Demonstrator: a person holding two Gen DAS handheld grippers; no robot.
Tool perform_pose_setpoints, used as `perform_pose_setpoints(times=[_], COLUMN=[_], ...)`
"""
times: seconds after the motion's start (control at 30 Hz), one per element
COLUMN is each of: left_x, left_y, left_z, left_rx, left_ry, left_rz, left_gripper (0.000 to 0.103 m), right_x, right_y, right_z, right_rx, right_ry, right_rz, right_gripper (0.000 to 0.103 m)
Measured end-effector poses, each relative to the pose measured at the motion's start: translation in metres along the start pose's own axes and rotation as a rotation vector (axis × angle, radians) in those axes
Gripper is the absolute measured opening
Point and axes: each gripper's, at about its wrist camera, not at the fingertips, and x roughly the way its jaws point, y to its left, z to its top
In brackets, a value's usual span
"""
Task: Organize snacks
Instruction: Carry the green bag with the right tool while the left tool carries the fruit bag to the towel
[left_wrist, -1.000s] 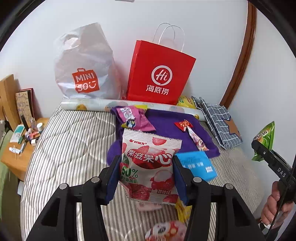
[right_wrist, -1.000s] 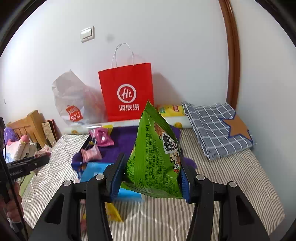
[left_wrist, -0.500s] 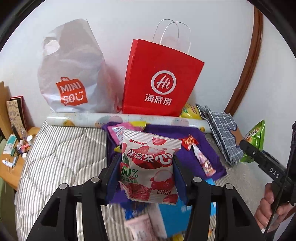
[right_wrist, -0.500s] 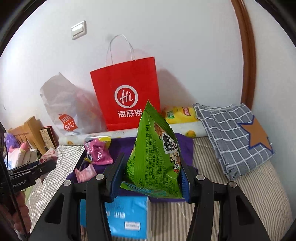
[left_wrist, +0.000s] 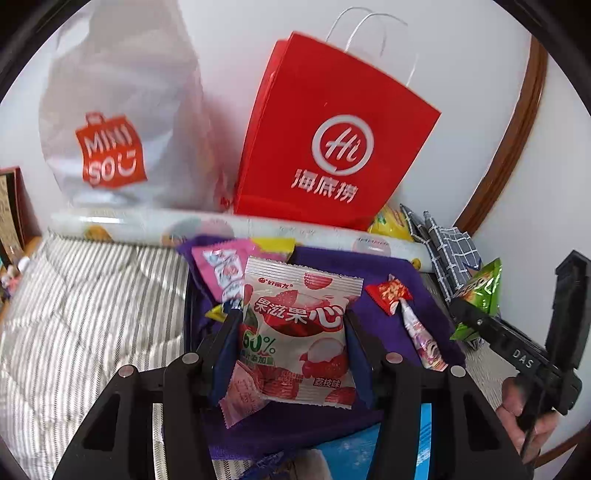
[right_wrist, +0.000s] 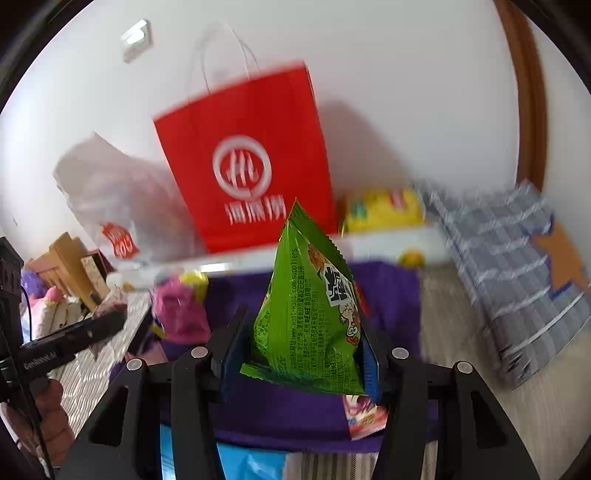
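Note:
My left gripper is shut on a pink-and-white lychee snack packet and holds it above a purple cloth on the bed. My right gripper is shut on a green snack bag, also above the purple cloth. A red paper bag stands against the wall beyond; it also shows in the right wrist view. The right gripper with its green bag shows at the right of the left wrist view.
A white Miniso plastic bag stands left of the red bag. Loose snacks lie on the cloth: a pink packet, a red candy, a blue pack. A folded checked cloth lies right. A rolled mat runs along the wall.
Both grippers have moved forward toward the red bag with their packets held. The bags now look larger and the blue pack has slid to the bottom edge.

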Motion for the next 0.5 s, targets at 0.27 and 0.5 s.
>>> perform_pose_setpoints(times=[0.27, 0.5], left_x=[0.01, 0.018], left_y=[0.009, 0.008], left_z=[-0.008, -0.013], left_rx=[-0.018, -0.027], left_ry=[0.029, 0.061], left_rz=[-0.007, -0.015], left_gripper=[0.051, 0.051], right_x=[0.018, 0.028], right_y=[-0.01, -0.005], right_z=[-0.01, -0.018], right_rx=[0.02, -0.022], right_ry=[0.05, 0.102], right_rz=[0.064, 0.075], right_gripper=[0.052, 0.052])
